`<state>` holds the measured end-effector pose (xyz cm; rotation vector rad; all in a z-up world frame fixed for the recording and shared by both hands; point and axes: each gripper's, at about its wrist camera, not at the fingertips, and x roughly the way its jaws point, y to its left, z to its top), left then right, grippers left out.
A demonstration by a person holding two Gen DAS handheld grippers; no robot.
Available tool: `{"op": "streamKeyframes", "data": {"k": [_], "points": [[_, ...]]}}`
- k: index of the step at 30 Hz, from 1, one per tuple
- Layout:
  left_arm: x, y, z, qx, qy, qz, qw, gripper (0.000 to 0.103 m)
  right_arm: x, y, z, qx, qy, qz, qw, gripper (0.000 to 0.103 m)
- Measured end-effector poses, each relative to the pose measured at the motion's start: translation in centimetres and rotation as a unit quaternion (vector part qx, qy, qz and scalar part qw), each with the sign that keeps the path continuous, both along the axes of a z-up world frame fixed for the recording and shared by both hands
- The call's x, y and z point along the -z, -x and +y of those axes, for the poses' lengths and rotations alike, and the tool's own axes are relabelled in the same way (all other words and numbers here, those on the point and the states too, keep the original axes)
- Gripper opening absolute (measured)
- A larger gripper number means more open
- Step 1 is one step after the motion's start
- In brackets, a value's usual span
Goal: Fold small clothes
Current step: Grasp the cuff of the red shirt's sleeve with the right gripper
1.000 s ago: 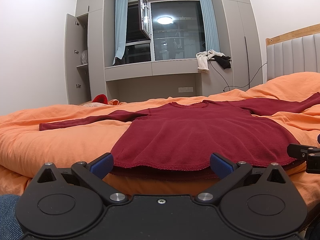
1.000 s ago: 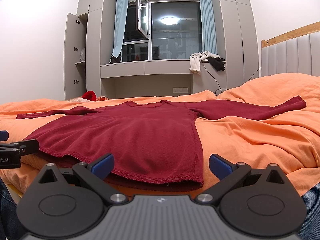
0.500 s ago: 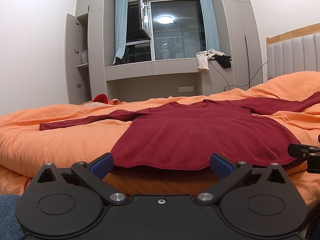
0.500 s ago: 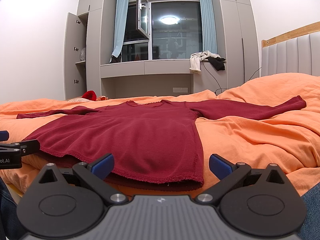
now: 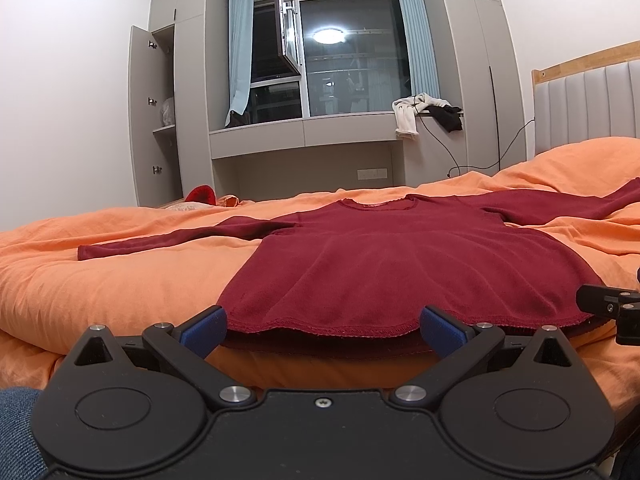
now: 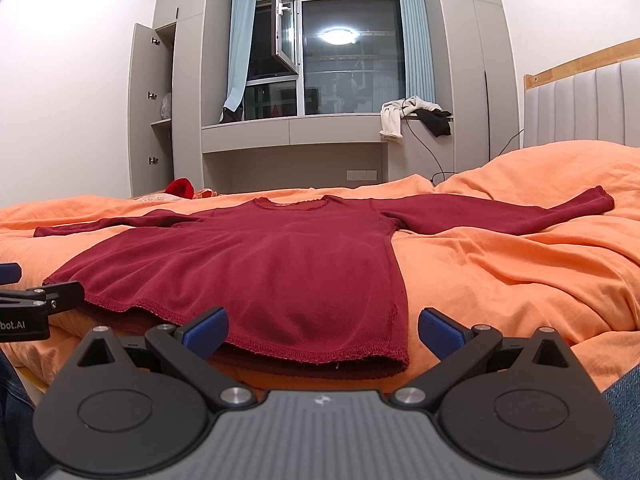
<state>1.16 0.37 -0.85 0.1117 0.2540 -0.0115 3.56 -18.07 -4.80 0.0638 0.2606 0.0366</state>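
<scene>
Ahead of both grippers: a dark red long-sleeved top (image 5: 400, 264) is seen spread flat on an orange duvet (image 5: 120, 280), hem nearest, neckline farthest.
Left gripper (image 5: 322, 326): jaws are held wide apart with nothing between the blue pads (image 5: 202, 330); the near-left part of the hem is framed between the fingers, just beyond the tips, and contact cannot be told.
Right gripper (image 6: 322, 326): jaws are likewise spread wide and empty; the near-right corner of the hem (image 6: 394, 354) is seen just past and between the tips, with no grasp made.
Sleeves: one sleeve (image 5: 172, 238) is laid out to the left of the left gripper; the other sleeve (image 6: 500, 212) is stretched out to the right of the right gripper, its cuff resting on a raised fold of the duvet.
Beside each gripper: the right gripper's finger is caught at the right edge of the left wrist view, and the left gripper's body at the left edge of the right wrist view, so the two are held side by side at the hem.
Far beyond the top: a window (image 5: 352, 56) with blue curtains, an open cupboard (image 5: 154, 120) to the left, and pale and dark clothes (image 6: 414, 114) heaped on the sill are seen.
To the far right: a padded headboard (image 6: 580, 108) is visible.
Below the grippers: blue denim (image 6: 624, 420) of the person's legs is glimpsed at the lower corners.
</scene>
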Motion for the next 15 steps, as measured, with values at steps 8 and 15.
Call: {"op": "streamKeyframes", "data": {"k": [8, 15], "points": [[-1.0, 0.0, -0.1, 0.010, 0.006, 0.008, 0.9999, 0.102, -1.0, -0.4, -1.1, 0.021, -0.009, 0.025, 0.999, 0.103], [-2.8, -2.2, 0.0, 0.027, 0.027, 0.038, 0.9985, 0.102, -2.7, -2.4, -3.4, 0.056, -0.025, 0.067, 0.996, 0.103]]}}
